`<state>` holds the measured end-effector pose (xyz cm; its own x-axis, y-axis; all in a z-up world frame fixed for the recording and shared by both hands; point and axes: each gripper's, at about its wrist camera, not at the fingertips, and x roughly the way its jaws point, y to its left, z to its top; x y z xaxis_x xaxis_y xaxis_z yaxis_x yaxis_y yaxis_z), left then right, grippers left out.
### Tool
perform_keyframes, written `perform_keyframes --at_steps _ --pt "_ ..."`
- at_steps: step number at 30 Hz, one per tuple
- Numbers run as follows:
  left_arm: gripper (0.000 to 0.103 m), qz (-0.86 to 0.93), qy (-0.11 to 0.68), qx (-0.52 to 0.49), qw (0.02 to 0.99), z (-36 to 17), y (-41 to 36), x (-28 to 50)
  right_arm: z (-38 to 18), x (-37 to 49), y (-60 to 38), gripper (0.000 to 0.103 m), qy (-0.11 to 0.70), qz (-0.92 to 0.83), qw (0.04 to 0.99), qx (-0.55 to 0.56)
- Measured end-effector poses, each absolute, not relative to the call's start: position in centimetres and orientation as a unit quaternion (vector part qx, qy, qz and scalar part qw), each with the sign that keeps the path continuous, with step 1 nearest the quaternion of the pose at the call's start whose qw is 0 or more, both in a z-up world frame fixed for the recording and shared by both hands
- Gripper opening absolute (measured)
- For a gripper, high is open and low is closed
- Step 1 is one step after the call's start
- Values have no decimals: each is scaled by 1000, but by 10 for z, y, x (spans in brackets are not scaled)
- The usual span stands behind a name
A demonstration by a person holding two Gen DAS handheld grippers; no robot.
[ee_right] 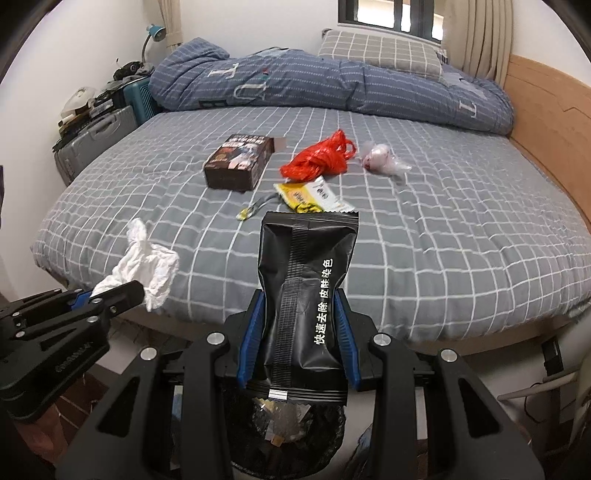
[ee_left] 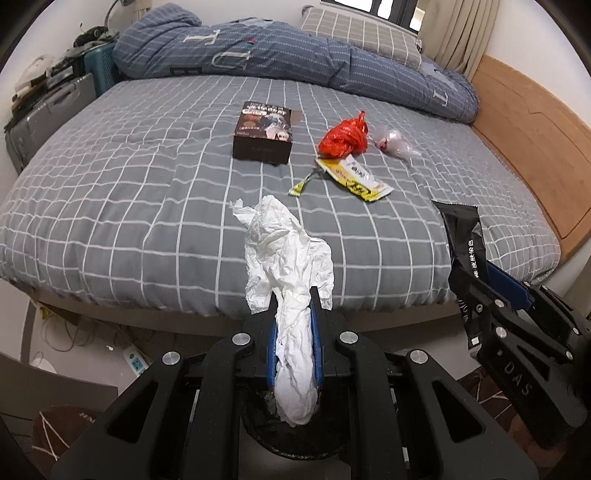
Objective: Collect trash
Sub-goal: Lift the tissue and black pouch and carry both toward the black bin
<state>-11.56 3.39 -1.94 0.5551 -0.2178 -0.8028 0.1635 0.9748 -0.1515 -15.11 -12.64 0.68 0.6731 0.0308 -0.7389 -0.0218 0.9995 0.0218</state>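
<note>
My left gripper (ee_left: pixel 293 325) is shut on a crumpled white tissue (ee_left: pixel 288 258), held above a black-lined trash bin (ee_left: pixel 295 439) by the bed's near edge. My right gripper (ee_right: pixel 301 325) is shut on a black packet (ee_right: pixel 306 280) with white Chinese print, over the same bin (ee_right: pixel 291 435). Each gripper shows in the other view: the right one (ee_left: pixel 480 295), the left one (ee_right: pixel 122 291). On the bed lie a brown box (ee_left: pixel 263 133), a red plastic bag (ee_left: pixel 345 136), a yellow wrapper (ee_left: pixel 354 177), a small yellow-green wrapper (ee_left: pixel 301 186) and a clear plastic wad (ee_left: pixel 391 142).
The bed (ee_left: pixel 147 206) has a grey checked sheet, with a blue duvet (ee_left: pixel 295 55) and a pillow (ee_left: pixel 358 29) at the far side. Suitcases (ee_left: pixel 48 110) stand at the left. A wooden bed frame (ee_left: pixel 532 147) runs along the right. A power strip (ee_left: pixel 135 363) lies on the floor.
</note>
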Motion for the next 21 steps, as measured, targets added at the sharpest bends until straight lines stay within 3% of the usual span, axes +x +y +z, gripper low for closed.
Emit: perform_keyframes --at_steps 21 --pt "13 -89 499 -29 862 -45 49 -161 -16 -194 -127 36 442 6 897 18"
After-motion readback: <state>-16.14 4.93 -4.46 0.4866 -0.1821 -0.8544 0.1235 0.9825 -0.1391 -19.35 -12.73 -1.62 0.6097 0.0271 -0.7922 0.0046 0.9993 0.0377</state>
